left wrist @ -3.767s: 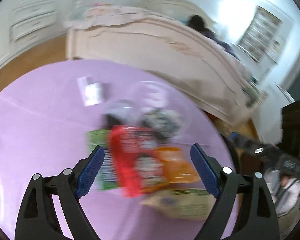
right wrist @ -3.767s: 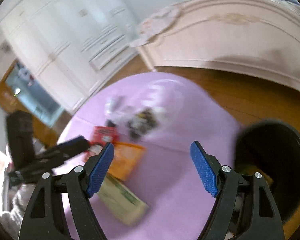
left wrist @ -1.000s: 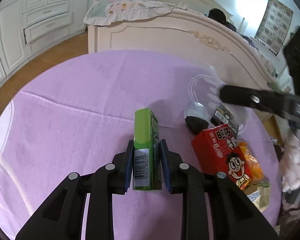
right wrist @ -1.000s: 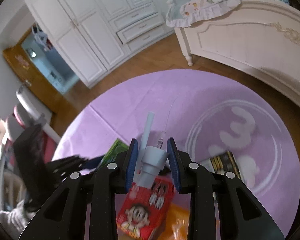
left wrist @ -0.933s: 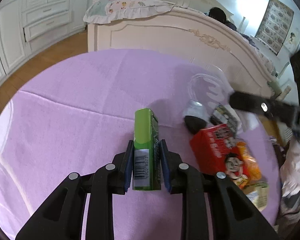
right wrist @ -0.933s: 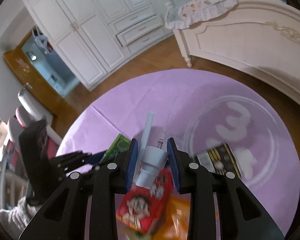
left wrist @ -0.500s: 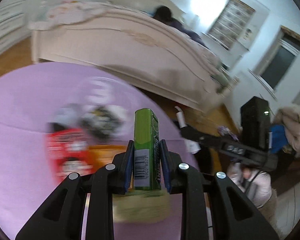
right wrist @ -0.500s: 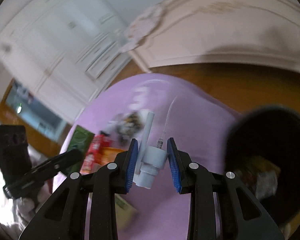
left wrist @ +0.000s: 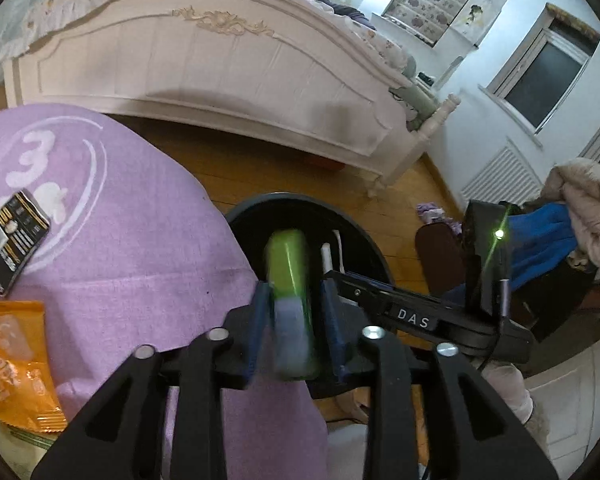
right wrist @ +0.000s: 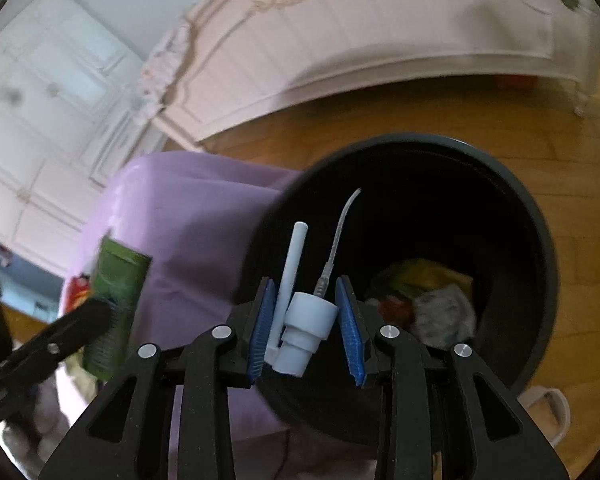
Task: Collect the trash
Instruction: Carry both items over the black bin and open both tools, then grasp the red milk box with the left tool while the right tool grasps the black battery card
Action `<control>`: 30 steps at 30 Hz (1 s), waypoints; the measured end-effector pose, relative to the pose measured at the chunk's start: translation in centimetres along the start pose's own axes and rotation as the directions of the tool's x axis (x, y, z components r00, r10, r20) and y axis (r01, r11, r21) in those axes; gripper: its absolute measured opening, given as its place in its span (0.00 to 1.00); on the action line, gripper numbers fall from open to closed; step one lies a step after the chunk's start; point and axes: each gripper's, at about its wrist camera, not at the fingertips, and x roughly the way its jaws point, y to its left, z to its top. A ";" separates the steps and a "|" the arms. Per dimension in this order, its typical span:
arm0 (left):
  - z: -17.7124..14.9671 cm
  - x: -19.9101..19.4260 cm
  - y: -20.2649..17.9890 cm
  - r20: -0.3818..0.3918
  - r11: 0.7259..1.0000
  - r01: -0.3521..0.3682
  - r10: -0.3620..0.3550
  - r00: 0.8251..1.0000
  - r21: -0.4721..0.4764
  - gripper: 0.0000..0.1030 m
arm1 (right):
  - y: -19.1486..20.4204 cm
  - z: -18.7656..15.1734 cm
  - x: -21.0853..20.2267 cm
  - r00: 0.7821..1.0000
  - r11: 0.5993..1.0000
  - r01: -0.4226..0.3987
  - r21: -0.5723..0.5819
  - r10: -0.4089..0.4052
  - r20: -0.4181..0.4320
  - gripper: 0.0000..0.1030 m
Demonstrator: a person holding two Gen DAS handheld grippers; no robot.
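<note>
My left gripper (left wrist: 294,332) hangs over the black trash bin (left wrist: 366,240). The green carton (left wrist: 290,300) sits between its fingers, blurred, with small gaps at both pads. My right gripper (right wrist: 306,332) is over the same bin (right wrist: 532,216). The white pump sprayer head (right wrist: 306,328) is between its blue pads, with gaps on both sides. The green carton also shows in the right wrist view (right wrist: 116,300). The bin holds crumpled wrappers (right wrist: 428,300).
The round table with a purple cloth (left wrist: 140,248) is at the left, with a black snack packet (left wrist: 12,236) and an orange wrapper (left wrist: 16,364) on it. A white bed frame (left wrist: 204,64) stands behind on the wooden floor.
Both grippers have swung from the table to over the bin. Their jaws have parted slightly, and the carton now looks blurred between the left pads.
</note>
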 end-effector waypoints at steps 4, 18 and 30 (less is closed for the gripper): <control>0.0 -2.4 0.5 0.075 0.998 -0.061 0.061 0.995 0.001 0.79 | 0.6 0.4 -0.5 1.000 1.000 0.010 -0.022 -0.009 0.023 0.63; -4.4 -14.5 12.6 0.213 0.917 -0.296 0.356 0.910 -0.267 0.79 | 18.1 2.2 -0.9 0.989 0.903 -0.139 -0.407 0.148 -0.008 0.63; -5.2 -13.6 16.7 0.140 0.910 -0.288 0.340 0.930 -0.299 0.79 | 29.7 1.6 5.5 0.992 0.773 -0.111 -0.625 0.046 -0.119 0.63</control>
